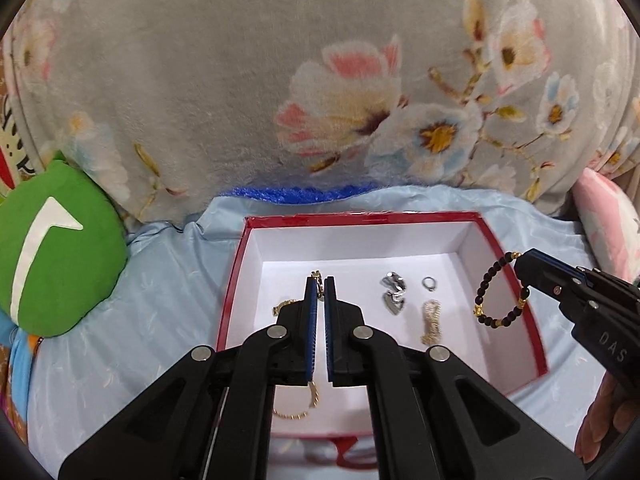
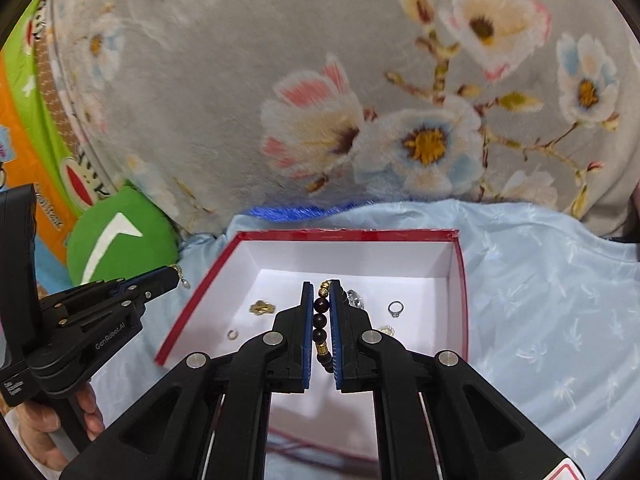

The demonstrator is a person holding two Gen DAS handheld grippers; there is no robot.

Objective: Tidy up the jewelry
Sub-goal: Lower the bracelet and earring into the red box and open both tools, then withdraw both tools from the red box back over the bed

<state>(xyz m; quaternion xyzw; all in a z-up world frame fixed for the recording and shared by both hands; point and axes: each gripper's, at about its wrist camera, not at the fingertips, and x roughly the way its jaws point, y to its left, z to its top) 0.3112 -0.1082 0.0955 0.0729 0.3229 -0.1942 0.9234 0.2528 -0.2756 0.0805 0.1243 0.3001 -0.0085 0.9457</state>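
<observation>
L gripper (image 1: 320,284) clamped shut on thin gold chain (image 1: 312,396), chain dangling under jaws, held high so as not to snag on box wall. R gripper (image 2: 322,292) pinched on dark bead bracelet (image 2: 320,320), beads wedged btwn blue pads, rest of loop hanging free off tip. Both poised over red-rimmed white box (image 1: 360,220), prob for drop-in. Already lying on box floor: silver heart pendants (image 1: 394,294), small ring (image 1: 429,283), pale chain bundle (image 1: 431,320), spaced apart, likely to avoid tangles. Beyond: light blue cloth (image 1: 160,288), green cushion (image 1: 52,248), floral blanket (image 1: 240,80)
</observation>
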